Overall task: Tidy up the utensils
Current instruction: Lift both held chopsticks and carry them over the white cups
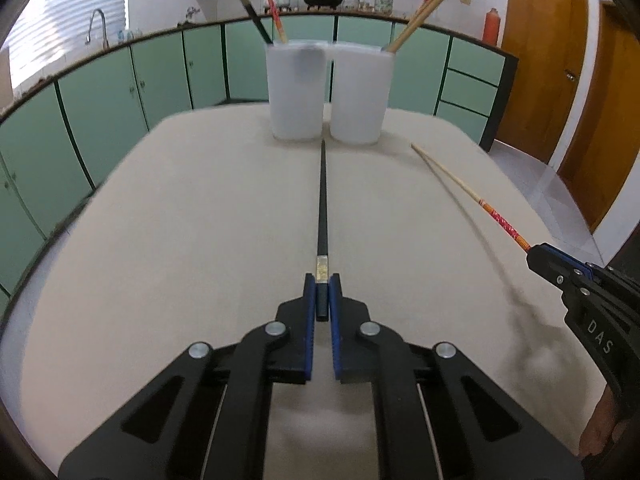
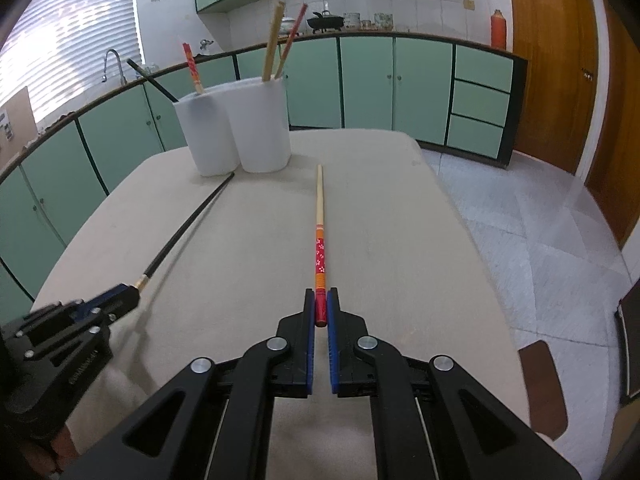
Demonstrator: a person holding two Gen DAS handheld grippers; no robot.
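Two chopsticks are clamped by their butt ends, the black chopstick point(image 1: 322, 196) in the left gripper point(image 1: 322, 300) and the red-patterned chopstick point(image 2: 320, 240) in the right gripper point(image 2: 320, 308), each shaft pointing to 12 o'clock toward the white cups point(image 1: 296, 92), the black tip nearest them

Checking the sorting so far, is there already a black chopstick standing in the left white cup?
Yes, a black chopstick leans out of the left white cup beside a red-patterned one.
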